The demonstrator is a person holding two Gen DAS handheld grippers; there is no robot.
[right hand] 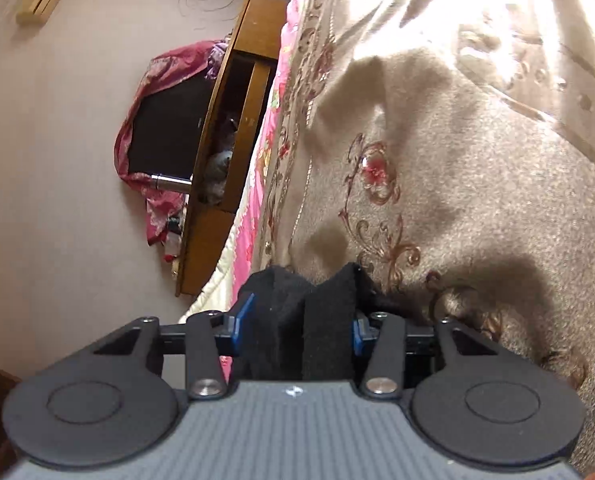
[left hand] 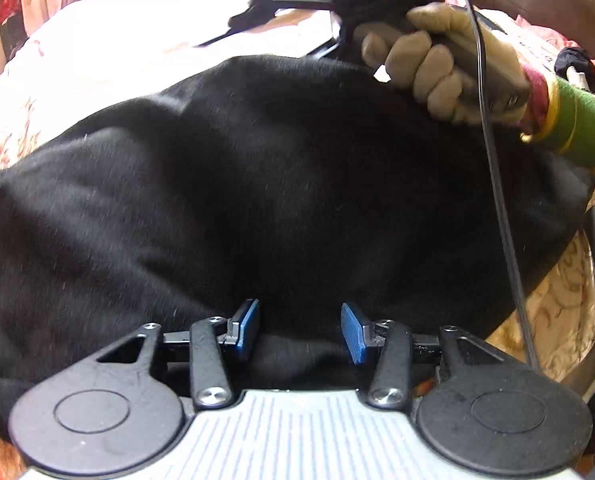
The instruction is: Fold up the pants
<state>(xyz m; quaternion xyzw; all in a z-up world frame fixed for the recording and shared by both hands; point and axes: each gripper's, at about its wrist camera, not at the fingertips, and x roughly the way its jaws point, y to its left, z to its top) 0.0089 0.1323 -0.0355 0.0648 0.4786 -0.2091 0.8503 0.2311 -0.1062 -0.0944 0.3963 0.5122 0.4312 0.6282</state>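
Pants point(left hand: 257, 200) black, spread over floral bedspread point(left hand: 557, 304), left gripper point(left hand: 300, 330) jaws apart with fabric bunched between blue pads, unclenched, right gripper point(right hand: 295, 320) clamped on black pants fold, gloved right hand point(left hand: 437, 68) beyond, wooden cabinet point(right hand: 225, 148) far off

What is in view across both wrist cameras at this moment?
Pants: one, black, spread over the bed, a bunch between the right tongs.
Bedspread: one, beige with floral embroidery, under the pants.
Quilt: one, pink, along the bed edge.
Wooden cabinet: one, brown, by the wall.
Cloth: one, magenta, draped beside the cabinet.
Cable: one, black, crossing the pants.
Right hand: gloved, beige.
Left tongs: open over the pants.
Right tongs: shut on pants.
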